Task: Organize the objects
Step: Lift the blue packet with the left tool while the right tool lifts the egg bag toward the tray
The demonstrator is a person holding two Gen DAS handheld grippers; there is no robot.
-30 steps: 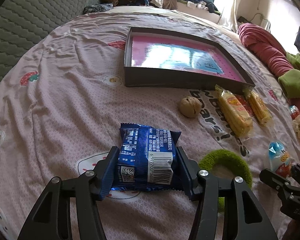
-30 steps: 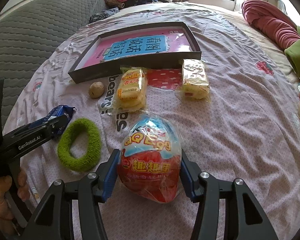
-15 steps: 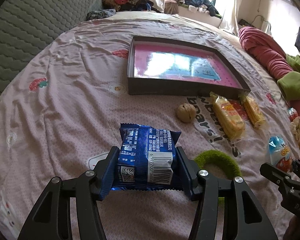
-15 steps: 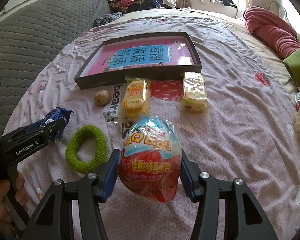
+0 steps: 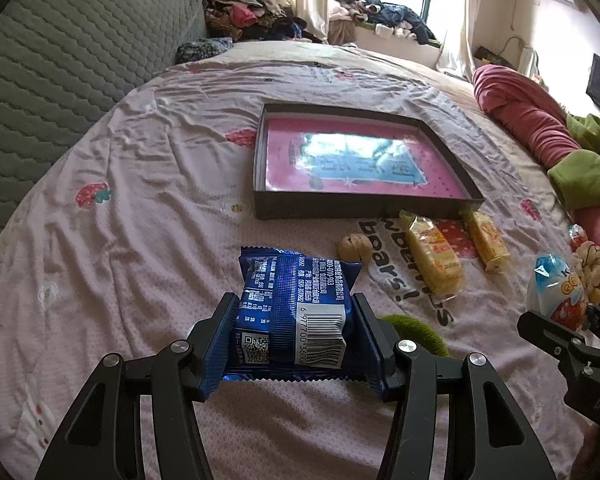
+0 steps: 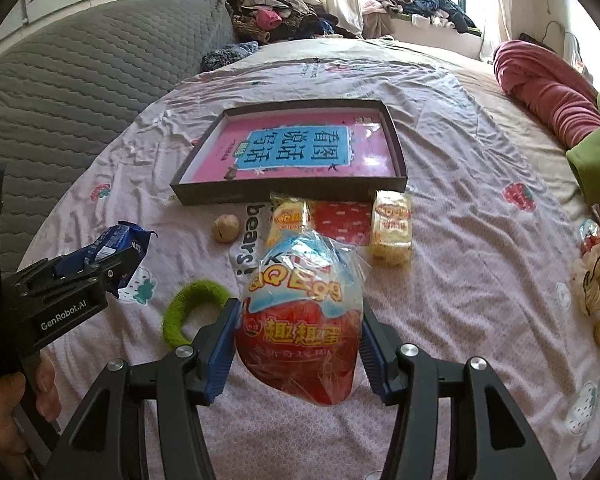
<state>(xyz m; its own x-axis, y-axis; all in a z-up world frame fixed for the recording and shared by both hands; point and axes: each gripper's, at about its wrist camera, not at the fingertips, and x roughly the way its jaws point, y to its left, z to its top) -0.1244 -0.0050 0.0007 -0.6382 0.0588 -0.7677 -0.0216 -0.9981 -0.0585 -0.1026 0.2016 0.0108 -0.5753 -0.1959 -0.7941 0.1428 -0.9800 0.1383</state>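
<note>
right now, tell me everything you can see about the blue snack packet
The blue snack packet is a glossy foil pillow pack with crimped, serrated ends, white print, a barcode label and a QR code facing up. It looks puffed and unopened. The left claw clamps it by its two long sides, holding it roughly level, lifted off the pink bedsheet. Only the blue ribbed pads touch it. From the right wrist view it sits left of the green fuzzy ring.

The left gripper (image 6: 100, 268) is showing "GenRobot.AI" on its side. The blue snack packet (image 5: 296, 312) is carrying a barcode beginning "6 977700". The egg-shaped toy packet (image 6: 300, 320) is reading "QQ Egg". The bedsheet (image 6: 252, 236) is displaying "bears!".
</note>
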